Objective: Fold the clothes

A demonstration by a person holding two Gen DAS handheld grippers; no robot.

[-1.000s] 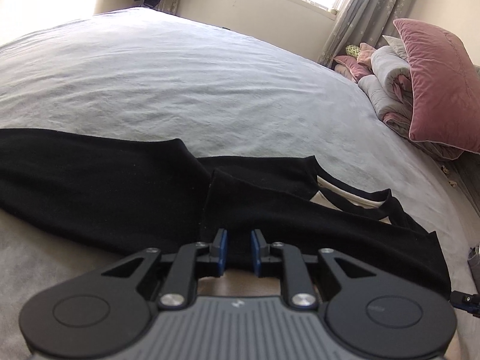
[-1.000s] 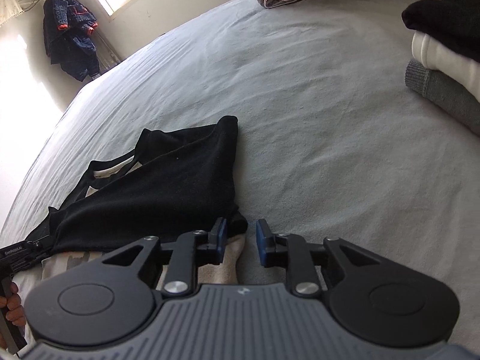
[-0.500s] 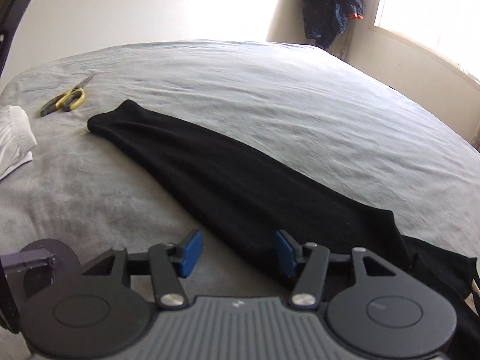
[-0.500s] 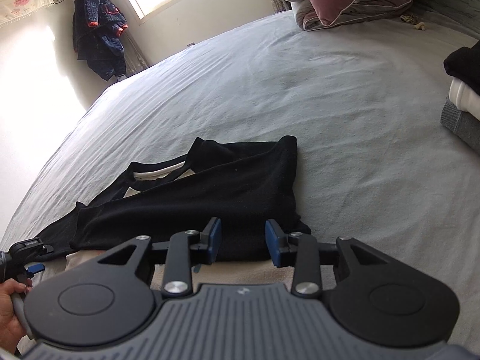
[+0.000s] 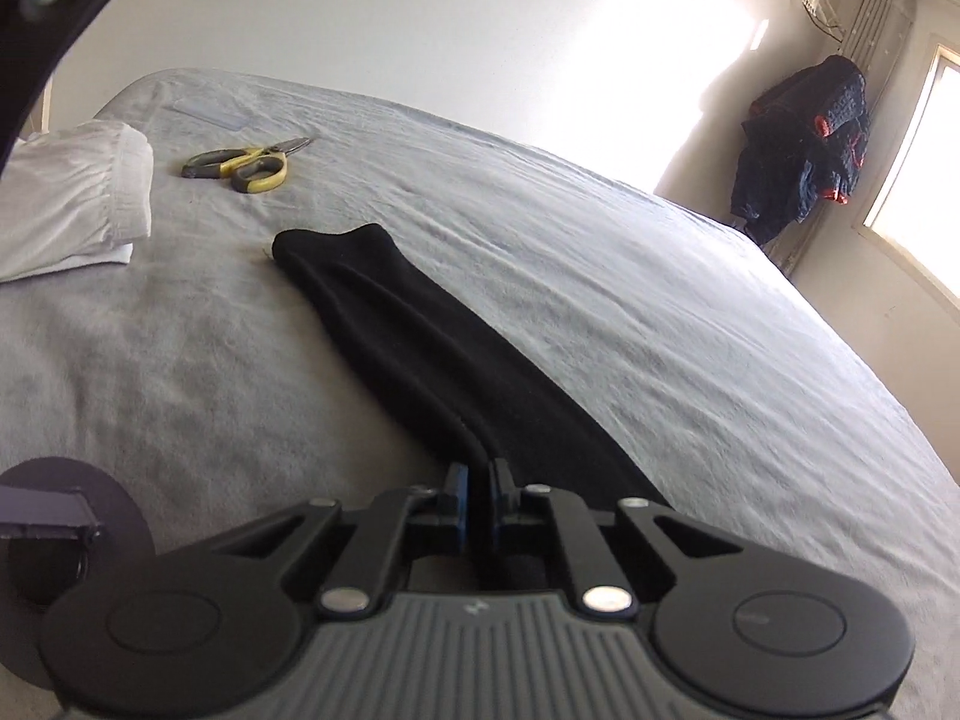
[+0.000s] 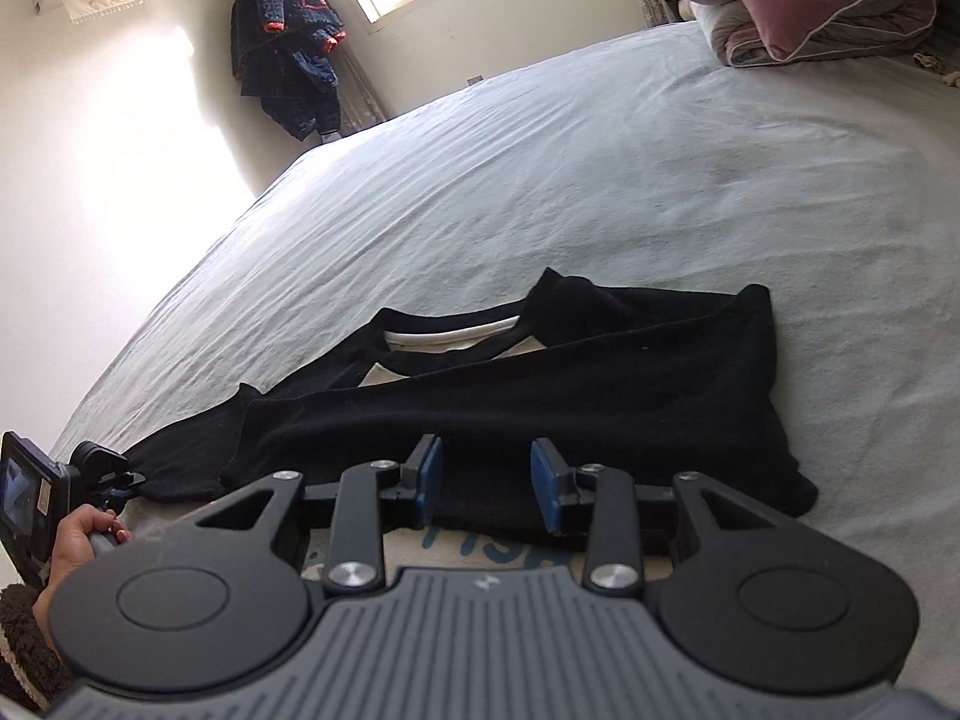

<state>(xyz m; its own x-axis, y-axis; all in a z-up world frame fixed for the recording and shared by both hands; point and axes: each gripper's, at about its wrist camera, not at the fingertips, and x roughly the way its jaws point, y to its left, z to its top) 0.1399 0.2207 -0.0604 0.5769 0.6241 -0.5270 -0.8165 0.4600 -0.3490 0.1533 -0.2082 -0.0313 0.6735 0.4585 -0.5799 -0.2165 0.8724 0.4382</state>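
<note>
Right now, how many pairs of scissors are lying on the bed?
1: the yellow-and-grey-handled scissors lie on the grey bedsheet, beyond the black sleeve's cuff, beside the folded white garment. Others may be out of view.

A black long-sleeved garment [image 6: 576, 396] is laid flat on the grey bed sheet [image 6: 600, 180]. The body is partly folded: one black panel is turned across the front, and a strip of cream inner fabric with blue lettering [image 6: 474, 546] is exposed along the near edge. The neckline [image 6: 456, 330] is seen at the far side, with a pale lining showing inside it. One sleeve [image 5: 420, 348] is stretched out straight across the sheet, narrowing to a cuff [image 5: 324, 240] at its far end. A raised ridge is formed in the sleeve at its near end, where the fabric is pinched.
</note>
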